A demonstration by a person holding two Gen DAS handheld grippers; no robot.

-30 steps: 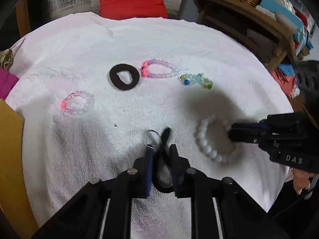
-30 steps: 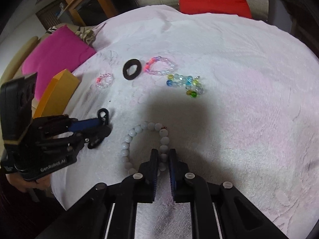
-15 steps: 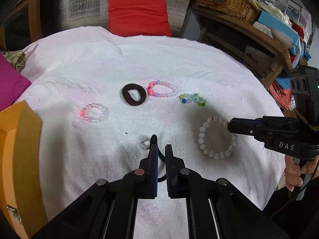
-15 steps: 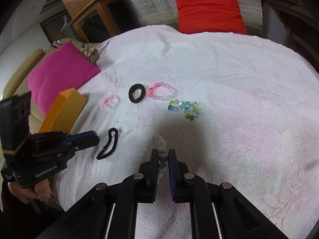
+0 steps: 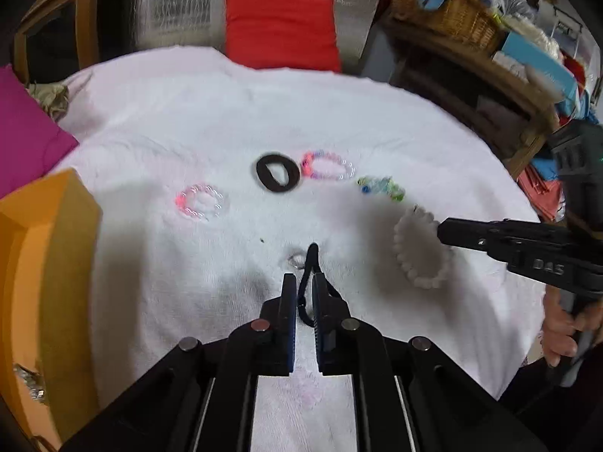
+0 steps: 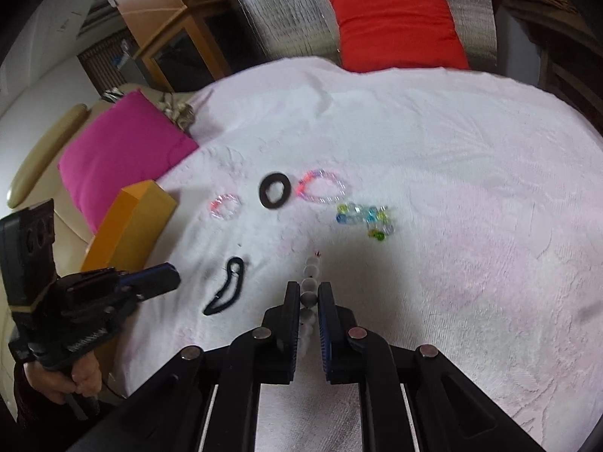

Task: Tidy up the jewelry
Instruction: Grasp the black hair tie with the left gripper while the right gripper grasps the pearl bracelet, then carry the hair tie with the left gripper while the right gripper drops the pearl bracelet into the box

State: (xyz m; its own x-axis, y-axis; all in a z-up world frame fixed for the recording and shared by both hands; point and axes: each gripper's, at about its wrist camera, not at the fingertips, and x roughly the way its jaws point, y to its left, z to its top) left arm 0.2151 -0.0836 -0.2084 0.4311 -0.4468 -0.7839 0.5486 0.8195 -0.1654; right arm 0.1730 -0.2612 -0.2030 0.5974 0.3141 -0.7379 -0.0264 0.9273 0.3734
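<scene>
Right wrist: right gripper [image 6: 309, 293] clamps white bead bracelet [image 6: 309, 288] (left gripper [image 5: 301, 282] pinches black cord [image 5: 306, 282]).

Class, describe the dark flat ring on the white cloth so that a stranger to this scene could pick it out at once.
Start at the white cloth covering the round surface. Near its middle lies a row of small items, and the dark ring sits between two pinkish bead bracelets. It alone is a flat, solid dark band with no beads.
</scene>
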